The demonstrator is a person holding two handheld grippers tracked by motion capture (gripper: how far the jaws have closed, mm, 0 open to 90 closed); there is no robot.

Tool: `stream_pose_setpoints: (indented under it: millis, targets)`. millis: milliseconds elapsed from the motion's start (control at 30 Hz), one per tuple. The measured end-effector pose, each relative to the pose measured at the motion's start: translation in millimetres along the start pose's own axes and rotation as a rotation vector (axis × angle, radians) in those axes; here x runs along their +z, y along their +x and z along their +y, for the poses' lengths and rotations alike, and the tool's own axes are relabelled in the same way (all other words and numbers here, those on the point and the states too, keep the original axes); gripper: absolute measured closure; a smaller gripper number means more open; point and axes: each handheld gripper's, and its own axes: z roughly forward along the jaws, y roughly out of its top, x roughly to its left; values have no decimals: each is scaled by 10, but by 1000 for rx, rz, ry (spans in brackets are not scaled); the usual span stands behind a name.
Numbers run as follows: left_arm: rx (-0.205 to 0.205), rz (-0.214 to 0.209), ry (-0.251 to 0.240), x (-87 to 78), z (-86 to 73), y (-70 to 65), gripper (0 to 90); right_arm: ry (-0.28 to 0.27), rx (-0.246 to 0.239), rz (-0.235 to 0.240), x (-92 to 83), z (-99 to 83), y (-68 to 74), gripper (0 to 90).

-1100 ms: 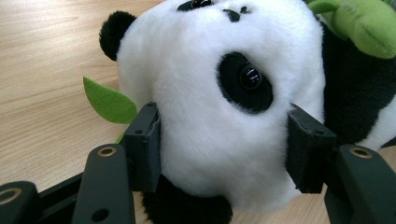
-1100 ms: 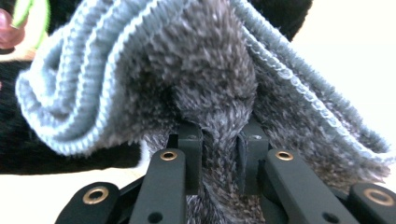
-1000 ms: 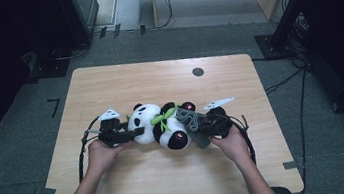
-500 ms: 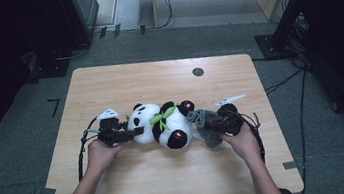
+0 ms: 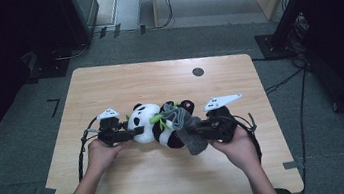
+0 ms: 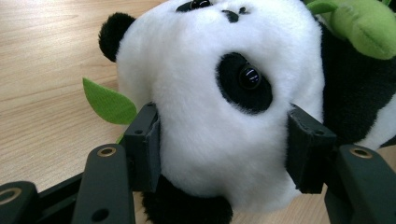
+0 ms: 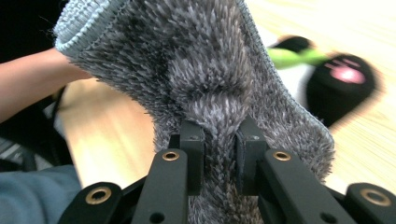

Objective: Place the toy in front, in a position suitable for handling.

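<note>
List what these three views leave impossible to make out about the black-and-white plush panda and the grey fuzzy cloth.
- Black-and-white plush panda, high view: the grey fuzzy cloth hides part of its lower body.
- Left gripper view: the panda's body runs past the right edge; the left gripper pinches its head.
- Right gripper view: the cloth, clamped in the right gripper, blocks most of the panda; its pink-soled foot is blurred.
- Small dark round mark on the wooden table, high view: too small to identify.

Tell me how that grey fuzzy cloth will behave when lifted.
The grey fuzzy cloth probably flops: it bunches between the right gripper jaws and droops beside the panda plush. Likely light. Its shaggy pile should resist slipping.
</note>
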Motion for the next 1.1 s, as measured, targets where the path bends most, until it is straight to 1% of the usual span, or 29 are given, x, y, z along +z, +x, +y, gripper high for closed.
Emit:
stream_pose_setpoints:
  millis: [67,133,200,267,300,333,367,500,700,733,767,800,833,867,900,933,967,1033,1100]
  targets:
    - [-2,1,0,1,1,-1,395,14,-21,22,70,26,105,776]
    - [-1,1,1,1,1,-1,395,48,-50,22,197,19,165,775]
    - [9,1,2,4,-1,-8,396,78,-55,5,294,-5,165,777]
    - [13,1,2,5,0,-9,396,74,-45,3,341,-30,126,782]
    - [12,0,1,6,0,-8,396,70,-45,-9,341,-38,101,783]
    - [10,-1,1,7,1,-7,396,65,-29,-27,315,-50,38,784]
    - [9,-1,0,8,2,-7,396,65,-29,-27,315,-50,38,784]
    - [9,-2,0,9,2,-6,396,60,0,-34,268,-91,-58,785]
    - [9,-5,-1,7,0,1,396,86,39,-92,216,-134,-193,786]
    - [14,-5,-3,7,-2,2,396,84,43,-98,201,-137,-213,786]
    - [19,-4,-9,10,-7,4,395,70,49,-101,148,-123,-231,786]
    - [18,-3,-10,10,-9,4,395,70,49,-101,148,-123,-231,786]
    - [19,-3,-10,11,-7,3,394,42,40,-95,77,-79,-196,786]
    - [19,-2,-10,11,-7,1,394,42,40,-95,77,-79,-196,786]
    - [19,-1,-10,11,-7,0,394,29,32,-88,47,-51,-163,785]
    - [19,-1,-10,11,-7,1,394,5,13,-70,17,5,-68,785]
    - [19,-1,-10,12,-7,0,394,5,13,-70,17,5,-68,785]
    - [19,-1,-10,11,-7,-1,394,-2,-13,-44,47,42,38,785]
    - [18,0,-10,11,-7,-2,394,18,-38,-22,132,57,129,782]
